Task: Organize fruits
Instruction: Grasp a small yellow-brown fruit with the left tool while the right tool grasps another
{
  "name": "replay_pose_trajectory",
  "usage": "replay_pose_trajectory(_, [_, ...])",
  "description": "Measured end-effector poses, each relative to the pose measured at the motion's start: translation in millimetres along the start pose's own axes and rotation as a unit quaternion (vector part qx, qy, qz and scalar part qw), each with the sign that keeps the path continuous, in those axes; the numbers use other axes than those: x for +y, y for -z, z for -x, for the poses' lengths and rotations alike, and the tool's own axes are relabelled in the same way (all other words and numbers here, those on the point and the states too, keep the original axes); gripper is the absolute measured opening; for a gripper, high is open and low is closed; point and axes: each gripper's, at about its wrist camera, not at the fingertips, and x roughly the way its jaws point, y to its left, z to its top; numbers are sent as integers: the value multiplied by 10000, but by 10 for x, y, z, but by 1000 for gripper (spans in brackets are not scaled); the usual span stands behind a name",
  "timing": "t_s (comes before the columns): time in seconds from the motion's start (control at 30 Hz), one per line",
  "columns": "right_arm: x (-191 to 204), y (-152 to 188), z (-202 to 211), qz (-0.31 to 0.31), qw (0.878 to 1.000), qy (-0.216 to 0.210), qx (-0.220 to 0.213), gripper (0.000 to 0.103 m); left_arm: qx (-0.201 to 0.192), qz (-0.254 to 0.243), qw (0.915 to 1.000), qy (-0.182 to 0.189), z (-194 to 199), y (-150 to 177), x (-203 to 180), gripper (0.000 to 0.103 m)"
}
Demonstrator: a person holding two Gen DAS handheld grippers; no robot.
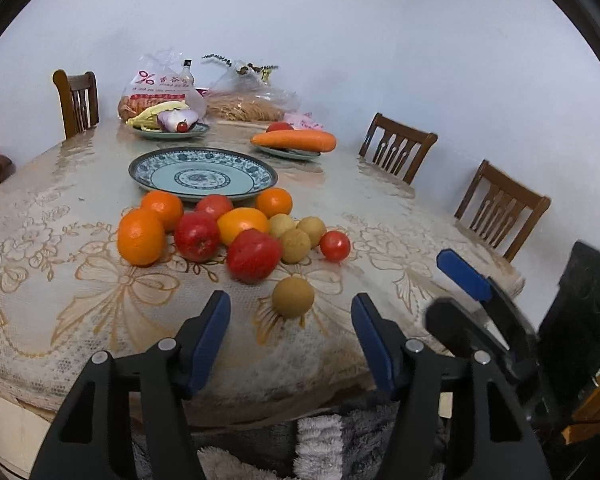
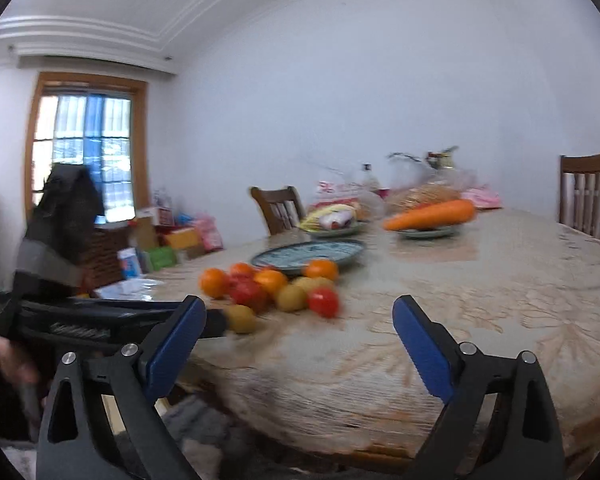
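Note:
A pile of fruit lies on the lace-covered table (image 1: 60, 280): oranges (image 1: 141, 236), red apples (image 1: 253, 255), a small tomato (image 1: 335, 245) and several round brown fruits (image 1: 296, 245). One brown fruit (image 1: 293, 297) sits apart, nearest the table edge. My left gripper (image 1: 290, 297) is open, and that fruit sits just beyond its blue pads, untouched. My right gripper (image 2: 300, 302) is open and holds nothing, low at the table's edge and to the right of the pile (image 2: 268, 284). An empty blue-patterned plate (image 1: 204, 172) stands behind the fruit.
Further back stand a plate with a carrot (image 1: 294, 140), a plate with corn and an onion (image 1: 168, 120), and plastic bags of food (image 1: 244, 104). Wooden chairs (image 1: 396, 148) ring the table. A window (image 2: 84, 136) and stacked boxes (image 2: 172, 240) are on the left.

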Motion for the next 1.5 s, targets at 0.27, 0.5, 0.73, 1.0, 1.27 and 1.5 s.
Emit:
replay_pose_trajectory(0.27, [-13,-62,-179,0,9982,-42,601,52,75,-730,9951,-662,-209,31,-300,25])
replay_pose_trajectory(0.5, [-11,-173,-328,232,9948,-151,984,27,5,-639,9965,-541,-121,103,-237,25])
replay_pose_trajectory(0.73, [-64,-420,-789,210,9891,-5,1457,27,-176,-428,9965,-692,48,95,-85,25])
replay_pose_trajectory(1.0, [-108,-546,-1168,364,9659,302,2547,27,-328,-7,9986,-404,202,-9,77,25])
replay_pose_trajectory(1.27, [-269,-470,-1455,33,9342,-247,3560,26,-346,-170,9986,-351,231,-121,7,25])
replay_pose_trajectory(1.5, [-303,-555,-1465,-82,9349,-406,3525,26,-259,-261,9976,-589,184,-276,40,25])
